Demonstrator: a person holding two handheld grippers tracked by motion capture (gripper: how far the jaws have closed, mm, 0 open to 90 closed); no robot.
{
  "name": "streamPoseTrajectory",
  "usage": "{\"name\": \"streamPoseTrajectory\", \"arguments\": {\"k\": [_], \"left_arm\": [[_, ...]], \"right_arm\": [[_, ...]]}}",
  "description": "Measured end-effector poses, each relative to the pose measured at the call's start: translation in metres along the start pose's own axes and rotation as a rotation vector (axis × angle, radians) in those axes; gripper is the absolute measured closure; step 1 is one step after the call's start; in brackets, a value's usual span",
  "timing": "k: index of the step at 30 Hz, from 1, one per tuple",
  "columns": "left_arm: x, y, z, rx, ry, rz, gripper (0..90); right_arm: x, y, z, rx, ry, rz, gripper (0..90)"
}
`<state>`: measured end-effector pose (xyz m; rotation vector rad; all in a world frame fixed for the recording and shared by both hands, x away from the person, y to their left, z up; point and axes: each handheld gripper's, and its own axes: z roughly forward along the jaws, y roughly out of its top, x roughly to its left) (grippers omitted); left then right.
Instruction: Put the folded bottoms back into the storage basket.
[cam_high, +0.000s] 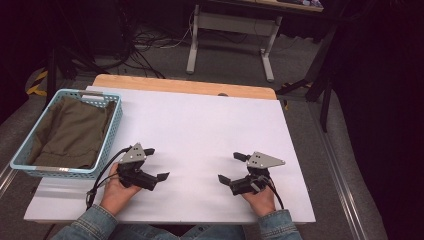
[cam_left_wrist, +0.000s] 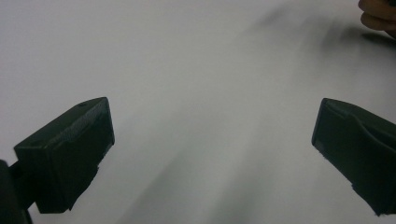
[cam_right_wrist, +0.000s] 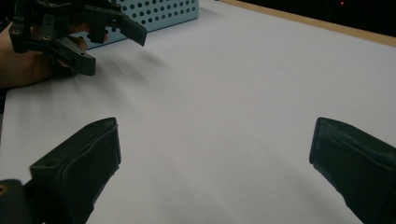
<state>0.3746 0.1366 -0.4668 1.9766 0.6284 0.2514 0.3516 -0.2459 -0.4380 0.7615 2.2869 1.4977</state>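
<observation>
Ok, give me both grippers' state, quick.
Left gripper: open, jaws wide apart, holding nothing.
Right gripper: open, jaws wide apart, holding nothing.

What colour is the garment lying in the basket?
Olive green; the garment fills the light blue perforated basket, best seen in the high view.

High view: overhead, facing forward-down on white table (cam_high: 200, 130). Both gripper views: low, close, skimming same tabletop.
</observation>
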Motion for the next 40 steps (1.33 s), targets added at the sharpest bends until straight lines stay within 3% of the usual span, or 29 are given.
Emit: {"name": "streamPoseTrajectory", "arguments": {"k": [3,22,34,40], "left_arm": [[0.0008,-0.0004,0.0009,-0.001,-0.011,-0.012,0.1],[0.0036,0.0008,0.0004,-0.017,0.007,0.003,0.2],[0.0017,0.003,-0.0001,-0.03,0.006,0.038,1.5],[0.0025,0.0033,0.0015,-0.014,-0.011,0.012,1.4]], "right_arm": [[-0.0001,-0.0061,0.0075,0.041,0.025,0.003,2.0],[-0.0001,-0.0062,0.0098,0.027,0.023,-0.004,2.2],[-0.0007,-0.0061,0.0096,0.032,0.017,-0.001,1.8],[-0.0003,-0.0063,0.009,0.032,0.017,-0.002,1.8]]}}
